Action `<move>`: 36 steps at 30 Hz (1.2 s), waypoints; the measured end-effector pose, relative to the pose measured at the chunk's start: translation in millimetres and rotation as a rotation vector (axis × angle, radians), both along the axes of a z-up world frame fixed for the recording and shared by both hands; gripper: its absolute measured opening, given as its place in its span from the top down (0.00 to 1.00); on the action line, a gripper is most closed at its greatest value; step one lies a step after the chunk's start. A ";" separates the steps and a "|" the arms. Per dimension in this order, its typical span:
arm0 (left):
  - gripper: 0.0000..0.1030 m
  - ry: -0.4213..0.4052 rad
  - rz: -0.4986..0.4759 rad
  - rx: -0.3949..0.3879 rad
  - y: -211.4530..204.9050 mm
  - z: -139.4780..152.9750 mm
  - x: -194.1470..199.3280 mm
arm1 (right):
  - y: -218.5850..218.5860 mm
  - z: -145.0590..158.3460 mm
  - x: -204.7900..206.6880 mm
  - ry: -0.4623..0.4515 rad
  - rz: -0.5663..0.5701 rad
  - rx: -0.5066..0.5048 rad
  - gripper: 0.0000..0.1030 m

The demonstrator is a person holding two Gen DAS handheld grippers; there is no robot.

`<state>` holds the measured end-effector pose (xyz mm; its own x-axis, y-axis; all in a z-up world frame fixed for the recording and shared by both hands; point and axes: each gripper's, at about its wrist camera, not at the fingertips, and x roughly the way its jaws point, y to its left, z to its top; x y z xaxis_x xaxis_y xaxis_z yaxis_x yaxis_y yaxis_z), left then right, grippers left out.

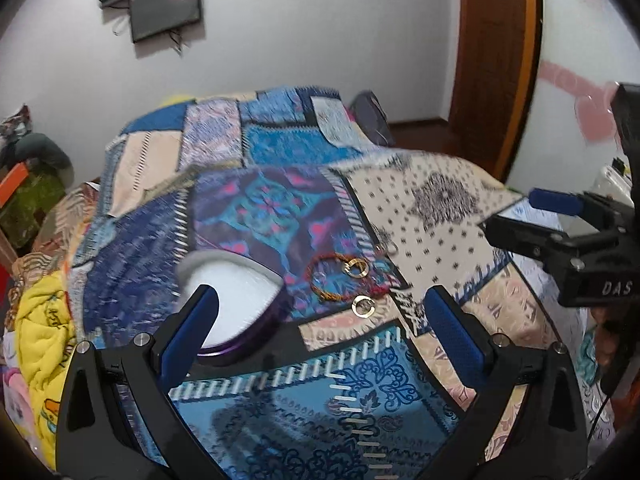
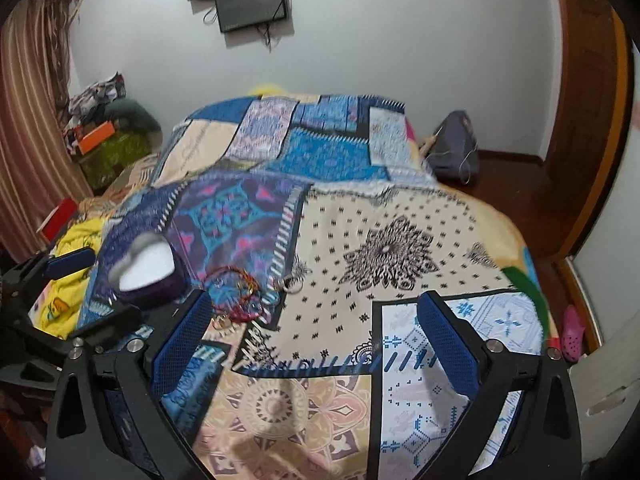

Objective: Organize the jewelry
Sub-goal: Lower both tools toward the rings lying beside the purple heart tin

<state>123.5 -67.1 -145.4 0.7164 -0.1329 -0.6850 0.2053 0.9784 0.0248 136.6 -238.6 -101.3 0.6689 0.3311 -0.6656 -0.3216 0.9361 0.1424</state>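
Observation:
A heart-shaped purple jewelry box [image 1: 236, 300] with a white lining lies open on the patchwork bedspread [image 1: 280, 208]. Right of it lie a red-orange thread bracelet [image 1: 340, 280] and two gold rings [image 1: 357, 267] [image 1: 362, 306]. A silver ring [image 2: 293, 285] lies further right. My left gripper [image 1: 324, 312] is open and empty, its left finger in front of the box. My right gripper [image 2: 316, 336] is open and empty over the bedspread, right of the jewelry; it also shows in the left wrist view [image 1: 552, 220]. The box [image 2: 148, 276] and bracelet [image 2: 236, 292] show in the right wrist view.
Yellow cloth [image 2: 76, 248] and a red box [image 2: 60, 218] lie at the bed's left. A grey bag [image 2: 454, 148] sits on the wooden floor beyond the bed. A screen [image 2: 252, 0] hangs on the far wall. A wooden door frame [image 2: 588, 100] stands at right.

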 end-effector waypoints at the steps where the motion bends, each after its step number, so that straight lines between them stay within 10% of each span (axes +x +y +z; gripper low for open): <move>1: 0.02 0.013 -0.013 -0.009 -1.3 -3.3 2.3 | 0.1 -3.4 3.1 0.008 0.013 0.002 0.11; 15: 0.51 0.267 -0.121 -0.105 -13.4 -49.4 48.8 | 17.0 -33.4 51.1 0.136 0.191 -0.005 0.59; 36: 0.62 0.308 -0.136 -0.097 -11.6 -71.1 63.4 | 42.8 -75.2 91.9 0.299 0.234 -0.066 0.73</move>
<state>186.9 -78.7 -216.5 0.4493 -0.2878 -0.8458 0.3170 0.9364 -0.1502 228.5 -195.8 -176.5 0.3537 0.4020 -0.8446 -0.4811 0.8525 0.2044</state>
